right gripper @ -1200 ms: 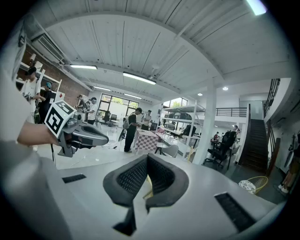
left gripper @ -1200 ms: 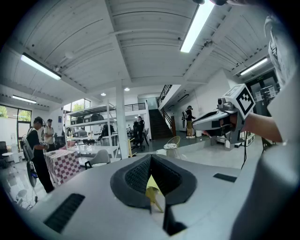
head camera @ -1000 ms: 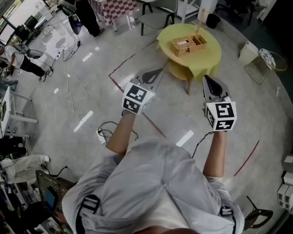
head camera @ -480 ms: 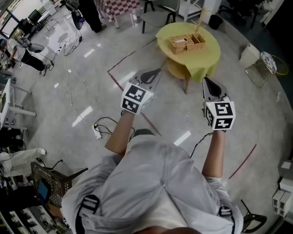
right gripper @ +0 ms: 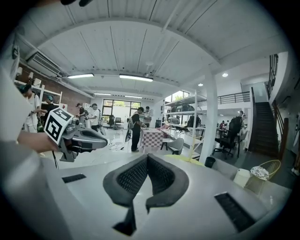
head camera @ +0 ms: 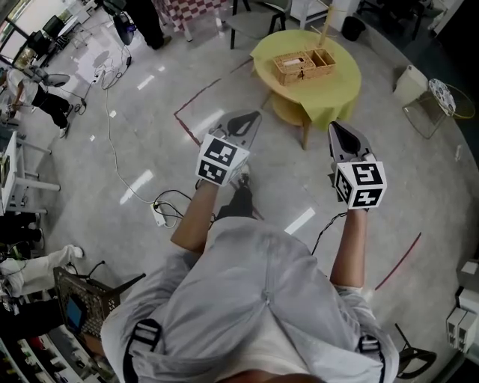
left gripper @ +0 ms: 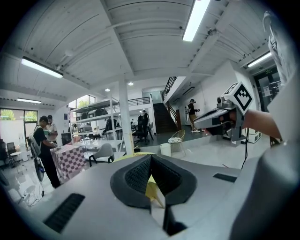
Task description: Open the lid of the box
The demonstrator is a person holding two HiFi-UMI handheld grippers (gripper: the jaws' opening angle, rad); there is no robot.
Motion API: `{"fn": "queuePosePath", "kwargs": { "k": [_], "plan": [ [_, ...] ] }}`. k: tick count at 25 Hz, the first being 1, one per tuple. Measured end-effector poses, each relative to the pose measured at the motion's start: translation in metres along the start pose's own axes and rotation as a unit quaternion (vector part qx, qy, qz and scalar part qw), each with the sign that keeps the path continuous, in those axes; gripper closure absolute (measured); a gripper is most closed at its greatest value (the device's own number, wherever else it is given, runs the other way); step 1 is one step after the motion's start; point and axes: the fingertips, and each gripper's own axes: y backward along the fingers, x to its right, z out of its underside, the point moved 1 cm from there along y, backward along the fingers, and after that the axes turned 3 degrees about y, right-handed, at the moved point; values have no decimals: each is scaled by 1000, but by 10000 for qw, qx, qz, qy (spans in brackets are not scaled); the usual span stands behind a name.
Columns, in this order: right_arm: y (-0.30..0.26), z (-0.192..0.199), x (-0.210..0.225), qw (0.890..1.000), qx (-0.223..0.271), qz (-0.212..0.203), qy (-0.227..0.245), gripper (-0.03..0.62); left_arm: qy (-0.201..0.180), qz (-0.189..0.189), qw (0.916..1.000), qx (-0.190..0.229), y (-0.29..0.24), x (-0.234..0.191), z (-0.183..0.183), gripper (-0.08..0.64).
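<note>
A woven box (head camera: pixel 302 66) with its lid down stands on a round table under a yellow cloth (head camera: pixel 329 93), far ahead of both grippers. My left gripper (head camera: pixel 252 117) is held in the air, pointing toward the table with nothing in it. In the left gripper view its pads (left gripper: pixel 139 176) meet, so the left gripper (left gripper: pixel 151 157) is shut, and a sliver of yellow cloth (left gripper: pixel 151 191) shows behind them. My right gripper (head camera: pixel 334 128) hovers to the right, well short of the table. It is also shut and empty, and the right gripper (right gripper: pixel 147 157) shows its pads together.
A cable (head camera: pixel 120 161) and a power strip (head camera: pixel 159 215) lie on the grey floor at left. Red tape lines (head camera: pixel 196 105) cross the floor. A grey chair (head camera: pixel 254 22) stands behind the table, and a wire basket (head camera: pixel 441 97) and a white bin (head camera: pixel 409 85) stand at right. People (head camera: pixel 37 97) are at far left.
The view has shifted forward a little and a foot now shows below the left gripper. Both grippers keep their pose and stay shut.
</note>
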Motion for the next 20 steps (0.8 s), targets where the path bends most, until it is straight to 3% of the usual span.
{"fn": "queuePosePath", "kwargs": {
  "k": [20],
  "plan": [
    [-205, -28, 91, 9987, -283, 405, -144, 570, -85, 526, 9986, -52, -177, -172, -17, 531]
  ]
}}
